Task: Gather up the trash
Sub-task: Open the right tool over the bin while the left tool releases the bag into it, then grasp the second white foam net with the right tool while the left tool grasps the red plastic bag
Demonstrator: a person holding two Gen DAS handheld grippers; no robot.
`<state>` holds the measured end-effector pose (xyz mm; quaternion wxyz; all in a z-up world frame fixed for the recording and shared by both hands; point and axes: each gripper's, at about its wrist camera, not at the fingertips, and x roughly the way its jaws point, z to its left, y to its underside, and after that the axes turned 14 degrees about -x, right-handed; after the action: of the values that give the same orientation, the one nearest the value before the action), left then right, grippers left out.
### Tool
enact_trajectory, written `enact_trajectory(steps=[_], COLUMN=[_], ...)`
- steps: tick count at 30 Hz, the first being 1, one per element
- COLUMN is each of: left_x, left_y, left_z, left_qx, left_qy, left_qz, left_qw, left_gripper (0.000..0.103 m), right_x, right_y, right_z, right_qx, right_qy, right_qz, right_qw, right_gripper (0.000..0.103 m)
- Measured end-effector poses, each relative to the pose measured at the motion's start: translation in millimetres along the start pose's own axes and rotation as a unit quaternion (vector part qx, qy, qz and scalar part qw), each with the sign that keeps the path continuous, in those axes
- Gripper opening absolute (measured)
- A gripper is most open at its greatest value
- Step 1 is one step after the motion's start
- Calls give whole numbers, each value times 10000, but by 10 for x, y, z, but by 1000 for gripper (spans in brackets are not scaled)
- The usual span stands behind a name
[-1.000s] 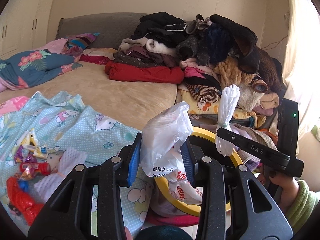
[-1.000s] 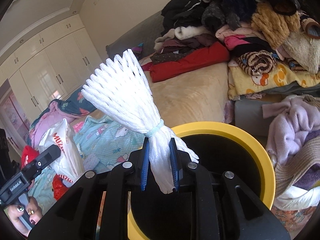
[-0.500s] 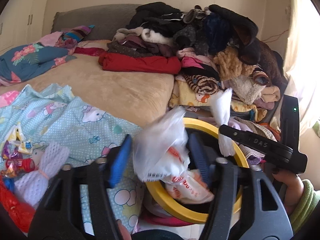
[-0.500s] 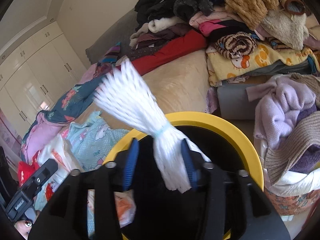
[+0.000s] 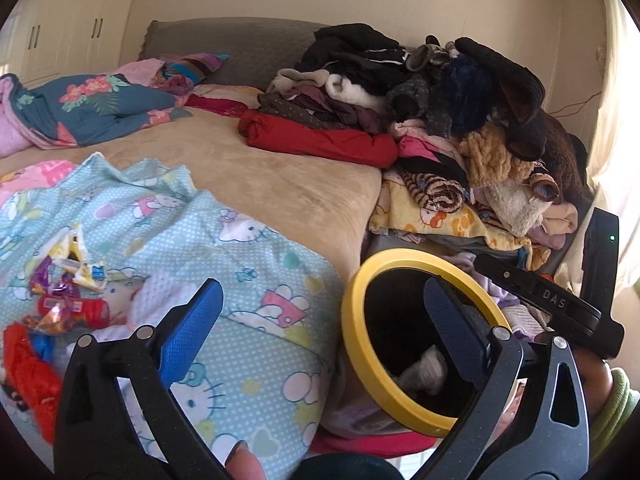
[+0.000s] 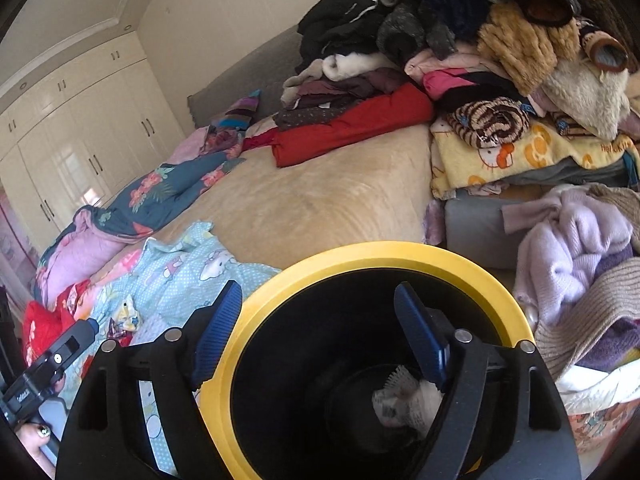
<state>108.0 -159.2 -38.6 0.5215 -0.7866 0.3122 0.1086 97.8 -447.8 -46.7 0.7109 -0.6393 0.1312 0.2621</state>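
Observation:
A black bin with a yellow rim stands beside the bed. At its bottom lie a white foam net and a crumpled plastic bag. My left gripper hangs over the bin's left edge, its jaws opening wide with nothing between them. Directly above the bin's mouth, my right gripper has its jaws opening and is empty too. On the Hello Kitty sheet lie loose candy wrappers, another white foam net and red packaging, left of the left gripper.
A tall heap of clothes fills the bed's right side behind the bin. A floral quilt lies at the far left. A basket with a lavender sweater stands right of the bin. White wardrobes line the left wall.
Both grippers opened. The left one let go of the plastic bag and the right one let go of the foam net; both pieces dropped into the bin.

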Motion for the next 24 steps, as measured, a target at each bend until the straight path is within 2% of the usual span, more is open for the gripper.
enact_trajectory(steps=[12, 24], left_x=[-301, -561], left_y=[-155, -279], left_z=[399, 804], left_qx=[-298, -554], left_qy=[-337, -672], left_qz=[-404, -690], left_qw=[9982, 9938], left_gripper=[93, 93], right_x=[-8, 145], right_y=[-40, -83], right_z=[626, 1305], right_qx=[-713, -1213], right_qy=[-395, -975], right_qz=[-151, 13], right_qw=[9966, 9878], right_gripper=[80, 82])
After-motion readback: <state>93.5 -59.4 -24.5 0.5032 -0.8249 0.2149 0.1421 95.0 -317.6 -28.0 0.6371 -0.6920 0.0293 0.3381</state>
